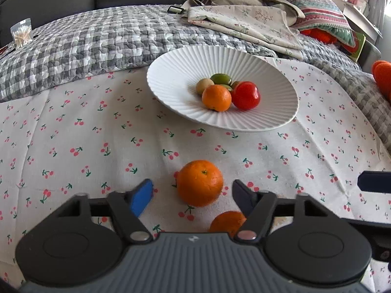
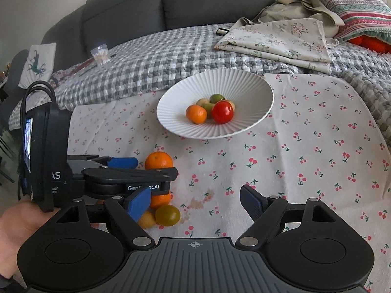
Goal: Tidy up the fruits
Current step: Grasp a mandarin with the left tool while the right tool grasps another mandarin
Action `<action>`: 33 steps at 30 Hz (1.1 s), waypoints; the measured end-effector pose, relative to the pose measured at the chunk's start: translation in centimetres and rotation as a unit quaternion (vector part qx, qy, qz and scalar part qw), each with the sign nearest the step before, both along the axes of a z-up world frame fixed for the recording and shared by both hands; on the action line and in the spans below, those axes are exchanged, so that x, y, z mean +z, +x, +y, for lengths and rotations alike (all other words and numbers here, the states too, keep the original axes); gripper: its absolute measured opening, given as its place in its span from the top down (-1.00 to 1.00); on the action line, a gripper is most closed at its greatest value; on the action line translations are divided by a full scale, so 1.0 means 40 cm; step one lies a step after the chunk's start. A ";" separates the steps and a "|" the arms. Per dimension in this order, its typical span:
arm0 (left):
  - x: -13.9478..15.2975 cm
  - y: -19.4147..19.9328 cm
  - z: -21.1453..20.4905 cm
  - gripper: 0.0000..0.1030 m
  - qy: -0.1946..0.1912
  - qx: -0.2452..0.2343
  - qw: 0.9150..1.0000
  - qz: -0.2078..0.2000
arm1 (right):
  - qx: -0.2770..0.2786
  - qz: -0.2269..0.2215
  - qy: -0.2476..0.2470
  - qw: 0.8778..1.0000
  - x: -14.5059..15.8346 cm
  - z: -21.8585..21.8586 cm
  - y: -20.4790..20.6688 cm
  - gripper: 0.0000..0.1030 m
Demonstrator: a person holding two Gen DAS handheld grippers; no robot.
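Just behind the left gripper's (image 1: 191,195) right finger, a second orange (image 1: 226,222) is half hidden by the gripper body. In the right wrist view, the left gripper covers most of one orange (image 2: 160,200), and the right gripper's (image 2: 195,201) blue pad (image 2: 138,204) hides part of a yellow fruit (image 2: 146,219) beside it. In the plate (image 2: 244,83) ahead, the green fruits (image 2: 215,99) sit partly behind the tomato (image 2: 222,112), their kind too small to tell.

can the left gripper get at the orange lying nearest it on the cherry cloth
Probably yes: the orange lies on the cloth between the left gripper fingers, pads not yet touching it, nothing in between.
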State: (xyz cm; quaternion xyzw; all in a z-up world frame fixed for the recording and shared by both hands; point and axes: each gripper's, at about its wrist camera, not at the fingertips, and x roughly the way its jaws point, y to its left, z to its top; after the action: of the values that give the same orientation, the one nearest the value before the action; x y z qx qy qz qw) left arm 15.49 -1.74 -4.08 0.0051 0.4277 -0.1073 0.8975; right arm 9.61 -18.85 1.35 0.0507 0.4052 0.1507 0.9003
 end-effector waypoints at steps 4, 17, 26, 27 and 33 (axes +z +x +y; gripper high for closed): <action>-0.002 0.001 -0.003 0.24 -0.006 -0.015 1.000 0.003 | 0.002 0.004 -0.004 1.000 -0.006 0.003 0.001 -0.59; 0.036 -0.009 0.053 0.27 -0.032 0.036 0.999 0.014 | 0.021 0.013 0.000 1.000 -0.040 0.019 0.020 -0.59; 0.090 -0.033 0.124 0.27 -0.044 0.074 0.996 0.004 | 0.053 0.008 0.007 0.999 -0.056 0.059 0.027 -0.59; 0.094 -0.034 0.131 0.27 -0.045 0.079 0.996 0.003 | 0.058 0.006 0.004 0.998 -0.058 0.069 0.027 -0.59; 0.092 -0.030 0.147 0.27 -0.047 0.091 0.995 0.010 | 0.097 -0.012 -0.032 0.995 -0.087 0.148 0.031 -0.59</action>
State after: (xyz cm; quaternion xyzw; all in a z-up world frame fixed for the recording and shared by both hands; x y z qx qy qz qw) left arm 14.28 4.13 -0.40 -0.0774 0.4302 -0.0459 0.8982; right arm 10.83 -12.94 -2.13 -0.0197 0.4024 0.2253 0.8871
